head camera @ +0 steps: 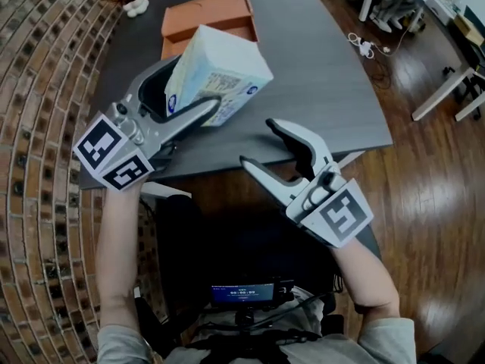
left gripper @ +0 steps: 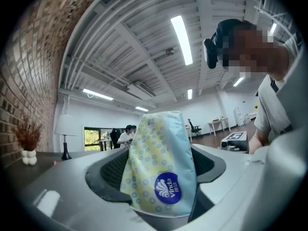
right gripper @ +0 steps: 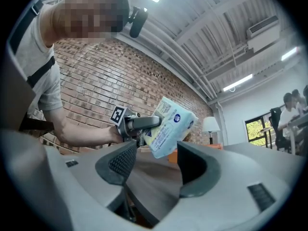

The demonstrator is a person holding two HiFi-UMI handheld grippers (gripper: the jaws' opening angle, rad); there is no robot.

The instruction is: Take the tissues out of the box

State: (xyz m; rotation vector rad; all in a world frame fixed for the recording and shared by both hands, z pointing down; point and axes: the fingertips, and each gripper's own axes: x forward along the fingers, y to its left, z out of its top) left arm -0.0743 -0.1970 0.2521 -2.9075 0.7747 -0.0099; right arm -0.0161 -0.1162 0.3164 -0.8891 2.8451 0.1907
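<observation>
My left gripper is shut on a pale blue and yellow tissue pack, lifted above the near part of the dark table. The left gripper view has that tissue pack wedged upright between both jaws, its round blue logo facing the camera. Behind it on the table lies the orange box, open. My right gripper stands open and empty below the table's front edge, to the right of the pack. From the right gripper view, the tissue pack sits in the left gripper, beyond my own spread jaws.
A small white vase with dried twigs stands at the table's far left corner. A brick wall runs along the left. Wooden floor and white desk legs lie to the right. A lamp stands further back.
</observation>
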